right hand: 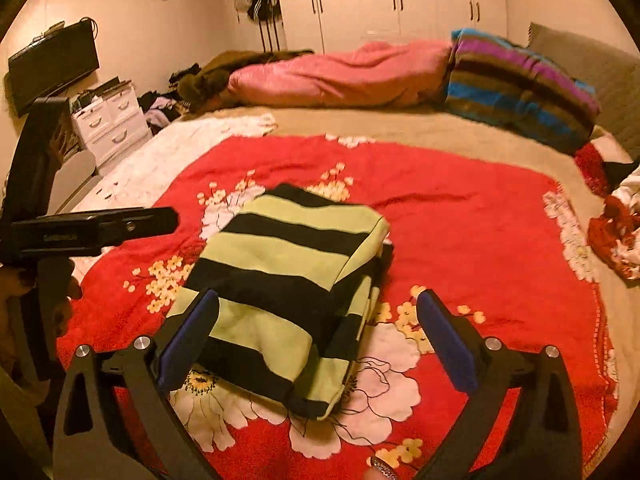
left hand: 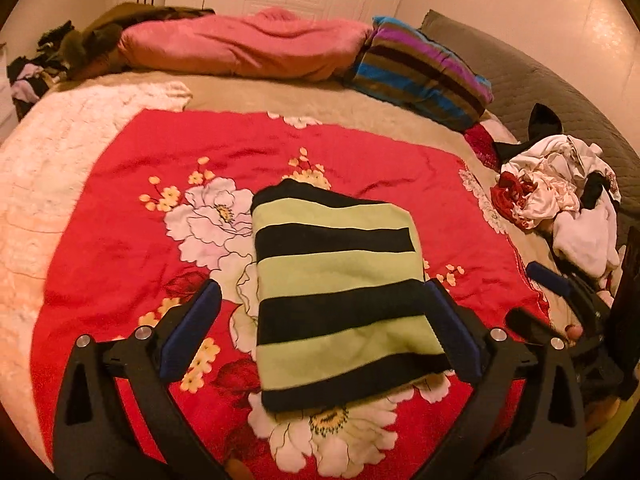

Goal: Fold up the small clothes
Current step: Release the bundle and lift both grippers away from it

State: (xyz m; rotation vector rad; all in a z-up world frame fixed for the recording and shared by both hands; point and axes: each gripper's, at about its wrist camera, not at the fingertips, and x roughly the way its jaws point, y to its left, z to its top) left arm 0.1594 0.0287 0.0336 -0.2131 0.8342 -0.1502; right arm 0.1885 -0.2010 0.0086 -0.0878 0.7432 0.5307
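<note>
A folded garment with green and black stripes (left hand: 340,280) (right hand: 288,280) lies as a neat rectangle on the red floral blanket (left hand: 120,220) (right hand: 460,220). My left gripper (left hand: 322,286) hangs open just above it, with a blue pad on either side of its near half and neither pad pressing the cloth. My right gripper (right hand: 318,294) is open too and straddles the garment's near right corner without touching it. In the left wrist view the right gripper (left hand: 536,300) shows at the right edge. One of the left gripper's fingers (right hand: 132,220) shows at the left of the right wrist view.
A loose pile of white, red and black clothes (left hand: 560,192) (right hand: 616,232) lies at the bed's right side. A pink quilt (left hand: 248,48) and a striped pillow (left hand: 424,72) sit at the far end. White drawers (right hand: 112,124) stand left of the bed.
</note>
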